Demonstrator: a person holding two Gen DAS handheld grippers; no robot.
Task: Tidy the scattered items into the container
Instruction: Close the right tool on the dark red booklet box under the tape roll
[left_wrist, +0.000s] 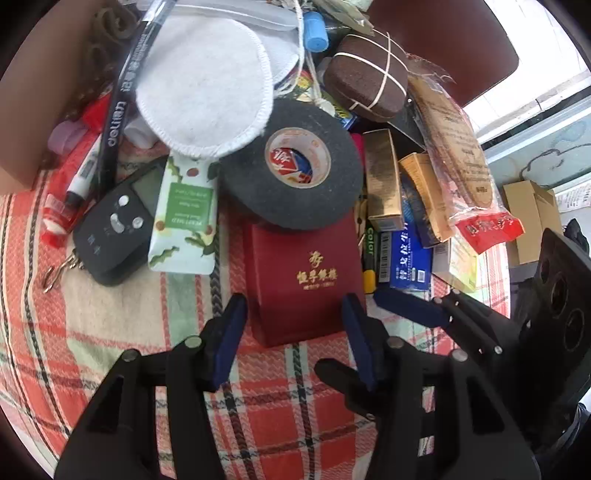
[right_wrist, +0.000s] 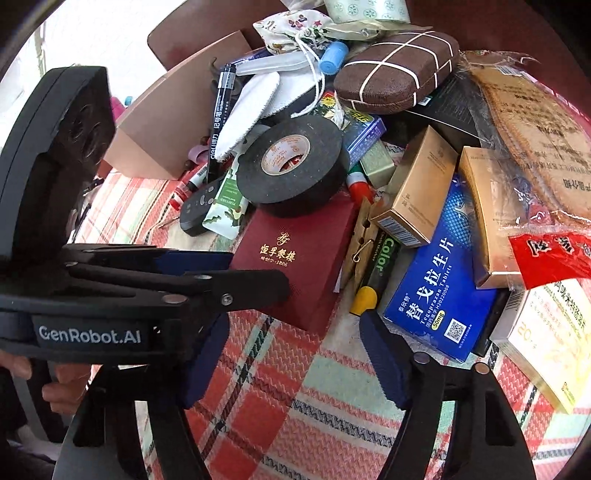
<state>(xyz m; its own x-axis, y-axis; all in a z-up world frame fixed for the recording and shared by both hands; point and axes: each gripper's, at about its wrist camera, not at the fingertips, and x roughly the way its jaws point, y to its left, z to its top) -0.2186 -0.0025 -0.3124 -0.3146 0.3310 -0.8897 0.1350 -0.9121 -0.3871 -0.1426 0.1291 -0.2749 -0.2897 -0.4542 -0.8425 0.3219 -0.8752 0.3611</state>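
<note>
Jaws apart over plaid tablecloth (left_wrist: 110, 332)

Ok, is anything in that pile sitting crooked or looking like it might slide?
Yes: the black tape roll sits tilted, propped on the far edge of the red box, so it could slide off. The white round pad overhangs its rim too.
</note>
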